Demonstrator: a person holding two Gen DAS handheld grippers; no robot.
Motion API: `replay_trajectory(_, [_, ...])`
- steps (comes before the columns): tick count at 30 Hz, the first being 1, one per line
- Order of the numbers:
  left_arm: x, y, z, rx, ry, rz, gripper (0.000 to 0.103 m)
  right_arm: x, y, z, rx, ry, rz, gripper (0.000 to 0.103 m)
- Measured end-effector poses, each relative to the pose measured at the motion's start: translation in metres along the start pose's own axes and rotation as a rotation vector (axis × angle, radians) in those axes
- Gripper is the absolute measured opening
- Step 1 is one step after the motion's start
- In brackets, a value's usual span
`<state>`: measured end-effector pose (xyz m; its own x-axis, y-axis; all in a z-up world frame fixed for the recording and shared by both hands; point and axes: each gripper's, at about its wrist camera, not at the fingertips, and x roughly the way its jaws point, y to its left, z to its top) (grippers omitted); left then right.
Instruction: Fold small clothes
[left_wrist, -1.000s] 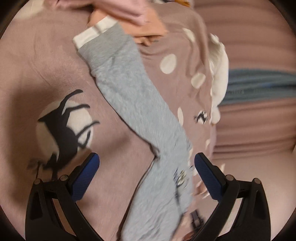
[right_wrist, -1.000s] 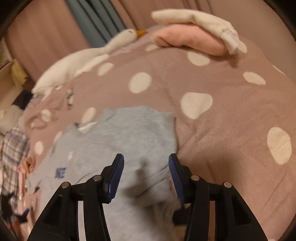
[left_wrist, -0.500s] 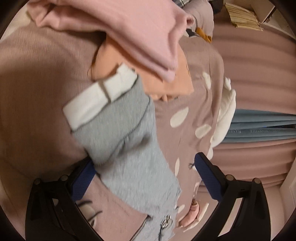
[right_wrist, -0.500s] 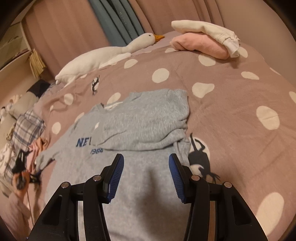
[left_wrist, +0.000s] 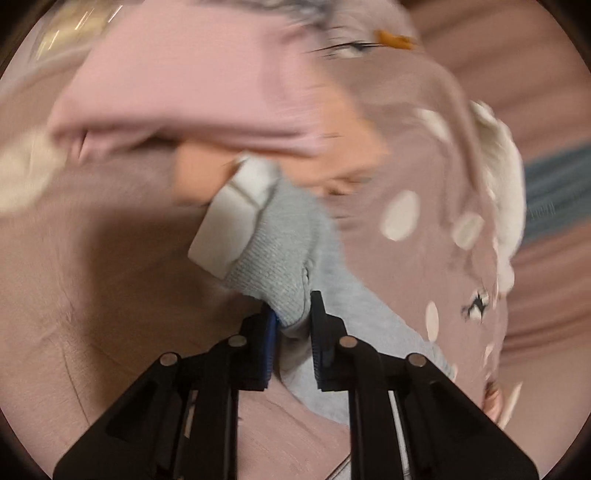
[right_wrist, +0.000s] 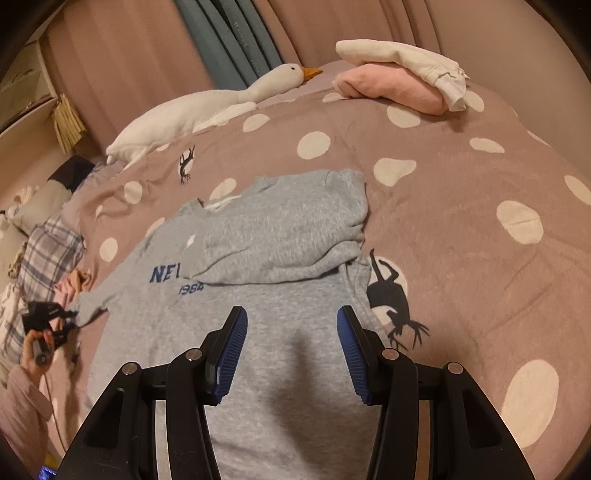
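Note:
A small grey sweatshirt (right_wrist: 258, 314) with blue lettering lies flat on the dotted mauve bedcover (right_wrist: 461, 206). Its right sleeve is folded across the chest. My right gripper (right_wrist: 291, 347) is open and empty, hovering over the shirt's lower body. In the left wrist view my left gripper (left_wrist: 293, 325) is shut on the grey left sleeve (left_wrist: 284, 266), just behind its white cuff (left_wrist: 232, 221). The left gripper also shows in the right wrist view (right_wrist: 44, 321) at the far left, at the sleeve's end.
A pile of pink and orange clothes (left_wrist: 192, 92) lies just beyond the cuff. A white goose plush (right_wrist: 207, 107) lies at the back. Folded pink and cream garments (right_wrist: 399, 77) sit at the far right. Plaid fabric (right_wrist: 48, 251) lies at the left.
My left gripper has closed on the grey sleeve near the cuff. My right gripper has drawn back from the folded sleeve and stays open.

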<state>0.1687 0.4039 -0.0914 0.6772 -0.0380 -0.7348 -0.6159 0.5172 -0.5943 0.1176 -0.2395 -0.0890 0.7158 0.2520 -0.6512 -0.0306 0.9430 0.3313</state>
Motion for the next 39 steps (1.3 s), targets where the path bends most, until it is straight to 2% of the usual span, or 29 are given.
replay_trajectory(5, [-0.019, -0.068, -0.023, 0.243, -0.027, -0.057, 0.015, 0.002, -0.001, -0.003, 0.018, 0.013, 0.005, 0.050])
replay_trajectory(10, [-0.024, -0.132, -0.066, 0.430, -0.020, -0.115, 0.014, 0.003, 0.000, -0.007, 0.029, 0.020, 0.022, 0.050])
replay_trajectory(14, [-0.027, -0.183, -0.116, 0.597, 0.004, -0.163, 0.014, 0.002, -0.002, -0.011, 0.029, 0.021, 0.025, 0.050])
replay_trajectory(17, [-0.017, -0.223, -0.166, 0.717, 0.055, -0.203, 0.014, 0.002, -0.006, -0.013, 0.041, 0.025, 0.028, 0.050])
replay_trajectory(22, [0.012, -0.266, -0.235, 0.832, 0.152, -0.234, 0.015, 0.003, -0.016, -0.017, 0.074, 0.031, 0.031, 0.050])
replay_trajectory(24, [0.030, -0.279, -0.267, 0.892, 0.227, -0.220, 0.035, 0.004, -0.019, -0.020, 0.085, 0.037, 0.029, 0.050])
replay_trajectory(25, [0.035, -0.281, -0.277, 0.916, 0.247, -0.209, 0.042, 0.004, -0.020, -0.021, 0.091, 0.041, 0.030, 0.050])
replay_trajectory(26, [0.039, -0.282, -0.287, 0.942, 0.267, -0.201, 0.056, 0.004, -0.021, -0.021, 0.097, 0.046, 0.032, 0.050])
replay_trajectory(27, [0.041, -0.282, -0.295, 0.963, 0.280, -0.197, 0.063, 0.003, -0.022, -0.022, 0.097, 0.047, 0.038, 0.050])
replay_trajectory(29, [0.041, -0.281, -0.301, 0.988, 0.301, -0.201, 0.074, -0.001, -0.021, -0.022, 0.090, 0.042, 0.043, 0.051])
replay_trajectory(32, [0.037, -0.272, -0.293, 0.992, 0.281, -0.186, 0.077, -0.002, -0.020, -0.020, 0.084, 0.037, 0.046, 0.059])
replay_trajectory(34, [0.034, -0.261, -0.282, 0.968, 0.260, -0.175, 0.079, 0.000, -0.017, -0.018, 0.078, 0.039, 0.057, 0.059])
replay_trajectory(37, [0.034, -0.234, -0.253, 0.894, 0.248, -0.155, 0.079, 0.006, -0.010, -0.016, 0.072, 0.048, 0.081, 0.060])
replay_trajectory(39, [0.037, -0.212, -0.229, 0.798, 0.271, -0.152, 0.079, 0.011, -0.003, -0.015, 0.061, 0.057, 0.090, 0.060])
